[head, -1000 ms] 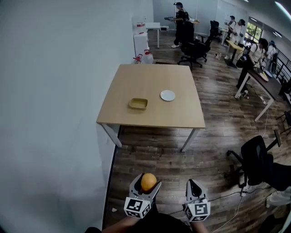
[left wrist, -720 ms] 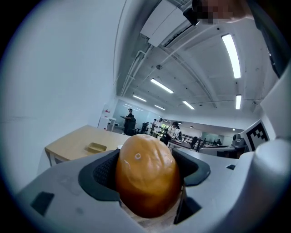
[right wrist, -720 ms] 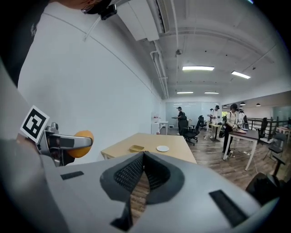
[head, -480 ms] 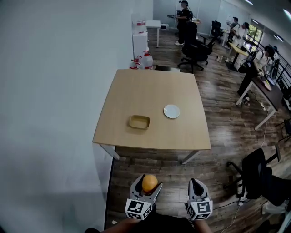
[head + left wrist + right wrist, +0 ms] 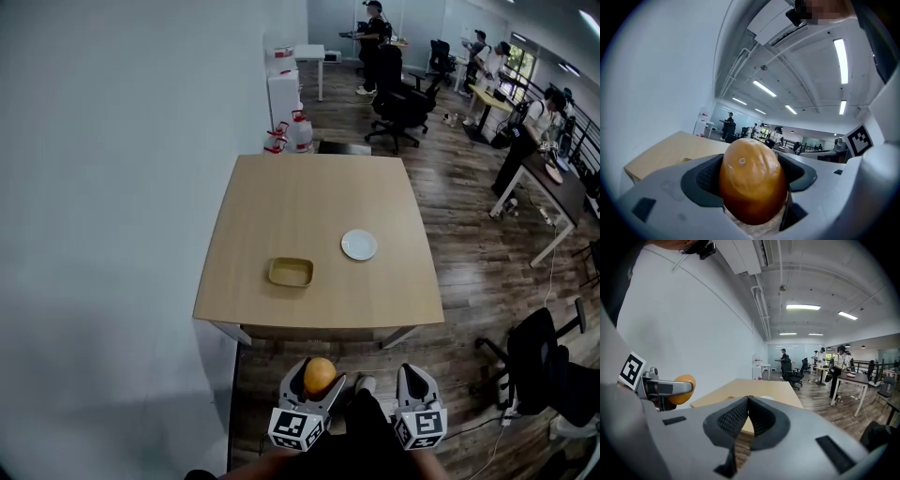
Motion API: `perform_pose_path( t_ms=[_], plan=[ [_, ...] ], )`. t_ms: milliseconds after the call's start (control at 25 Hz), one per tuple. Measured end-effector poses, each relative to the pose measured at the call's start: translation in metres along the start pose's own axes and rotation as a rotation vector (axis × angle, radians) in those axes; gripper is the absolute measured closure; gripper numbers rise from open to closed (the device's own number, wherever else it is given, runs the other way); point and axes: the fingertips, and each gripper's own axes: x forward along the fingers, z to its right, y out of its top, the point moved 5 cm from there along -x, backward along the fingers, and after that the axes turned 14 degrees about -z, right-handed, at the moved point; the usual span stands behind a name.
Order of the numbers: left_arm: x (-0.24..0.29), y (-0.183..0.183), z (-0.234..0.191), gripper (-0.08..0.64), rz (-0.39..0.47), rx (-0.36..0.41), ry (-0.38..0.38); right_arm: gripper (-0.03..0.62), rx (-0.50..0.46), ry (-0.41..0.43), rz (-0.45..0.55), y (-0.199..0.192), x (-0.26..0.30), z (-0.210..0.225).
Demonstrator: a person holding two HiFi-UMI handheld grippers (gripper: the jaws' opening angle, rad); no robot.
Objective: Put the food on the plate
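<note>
In the head view the desk (image 5: 309, 197) has drawn closer than a second ago. The white plate (image 5: 359, 245) lies toward its right edge, and the orange food (image 5: 320, 373) is off the desk, short of the near edge, carried by the left claw (image 5: 317, 386). In the left gripper view the jaws clamp the food firmly, so only the reach to the plate seems left. In the right gripper view the right claw (image 5: 748, 401) is closed on nothing.
</note>
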Motion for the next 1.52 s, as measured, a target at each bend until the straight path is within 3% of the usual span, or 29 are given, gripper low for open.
perform_pose_path(
  t_ms=[440,720,1000,1520],
  plan=[
    [0.106,0.041,-0.051,0.230,-0.015,-0.011,0.066,0.532,0.026,0.054,0.059,0.058,0.110,0.062],
    [0.197,0.084,-0.062,0.230,-0.049,0.105,0.066,0.532,0.014,0.115,0.055,0.106,0.185,0.114],
    [0.284,0.100,-0.089,0.230,-0.120,0.061,0.118,0.532,0.003,0.176,0.027,0.140,0.248,0.157],
    [0.407,0.072,-0.138,0.230,-0.273,-0.045,0.190,0.532,0.005,0.262,-0.051,0.157,0.340,0.196]
  ],
)
